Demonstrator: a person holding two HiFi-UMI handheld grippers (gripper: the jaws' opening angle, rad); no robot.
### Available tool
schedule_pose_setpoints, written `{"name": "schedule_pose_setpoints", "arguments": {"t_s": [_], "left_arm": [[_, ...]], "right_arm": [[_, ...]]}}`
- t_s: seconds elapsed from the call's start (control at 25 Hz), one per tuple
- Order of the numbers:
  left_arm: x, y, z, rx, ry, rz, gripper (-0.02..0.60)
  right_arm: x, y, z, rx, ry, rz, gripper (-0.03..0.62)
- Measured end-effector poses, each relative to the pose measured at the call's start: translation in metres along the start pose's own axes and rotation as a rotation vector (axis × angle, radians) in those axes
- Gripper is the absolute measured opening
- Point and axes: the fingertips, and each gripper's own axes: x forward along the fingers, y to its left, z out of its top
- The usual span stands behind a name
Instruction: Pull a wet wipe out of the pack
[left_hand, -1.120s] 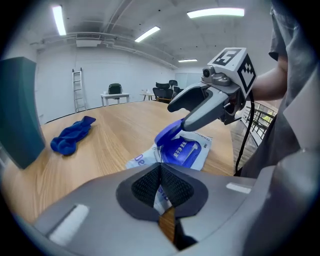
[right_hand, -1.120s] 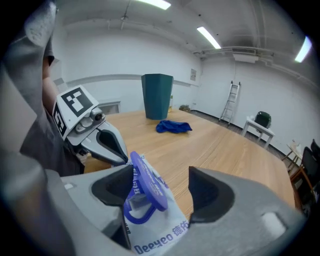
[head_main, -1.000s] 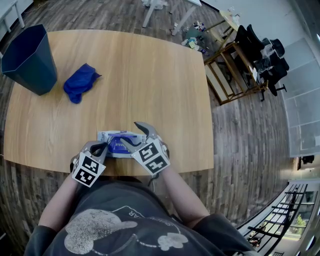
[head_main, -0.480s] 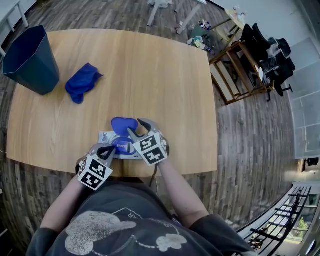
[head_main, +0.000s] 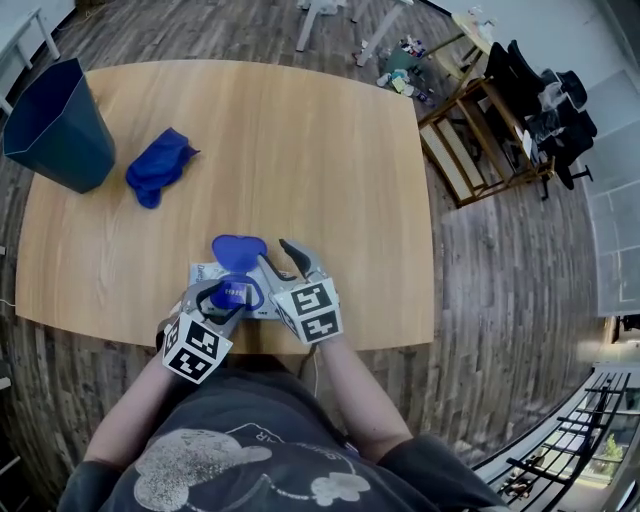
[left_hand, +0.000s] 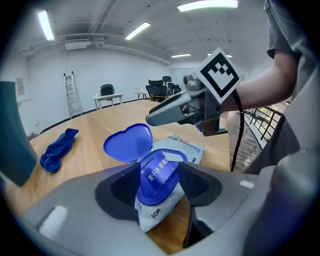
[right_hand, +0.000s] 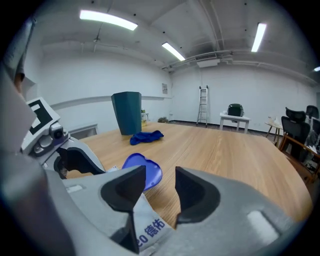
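Pack (head_main: 203, 273) largely beneath the jaws

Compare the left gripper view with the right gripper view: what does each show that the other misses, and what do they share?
Only the left gripper view: the wet wipe pack's blue dispenser frame, lying between the left gripper's opening jaws, and the right gripper seen from outside.
Only the right gripper view: the right gripper's own jaws, apart above a printed pack corner, and the left gripper seen from outside.
Both share: the open blue lid, blue cloth, teal bin, wooden table and ladder.
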Motion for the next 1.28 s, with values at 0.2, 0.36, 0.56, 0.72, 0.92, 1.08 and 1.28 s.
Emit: {"name": "schedule_pose_setpoints", "arguments": {"t_s": [0.2, 0.36, 0.56, 0.72, 0.92, 1.08, 1.28], "left_arm": [[0.013, -0.003, 0.007, -0.013, 0.025, 0.134, 0.320], [0.008, 0.014, 0.008, -0.047, 0.027, 0.298, 0.202], [-0.012, 0.028, 0.013, -0.093, -0.045, 0.396, 0.035], [-0.027, 0.041, 0.001, -0.144, -0.048, 0.385, 0.031], [-0.028, 0.043, -0.017, -0.147, -0.038, 0.290, 0.031], [-0.025, 0.041, -0.020, -0.126, -0.043, 0.248, 0.032], [-0.021, 0.046, -0.024, -0.113, -0.057, 0.198, 0.031]], "right_arm": [[-0.032, 0.000, -0.011, 0.007, -0.008, 0.012, 0.178], [-0.050, 0.005, -0.023, 0.003, -0.003, 0.033, 0.174], [-0.056, 0.019, -0.025, -0.009, -0.011, 0.079, 0.149], [-0.052, 0.039, -0.020, -0.060, -0.004, 0.091, 0.123], [-0.037, 0.073, -0.015, -0.093, 0.044, 0.114, 0.081], [-0.017, 0.097, -0.029, -0.131, 0.172, 0.139, 0.081], [0.003, 0.110, -0.054, -0.181, 0.330, 0.117, 0.081]]}}
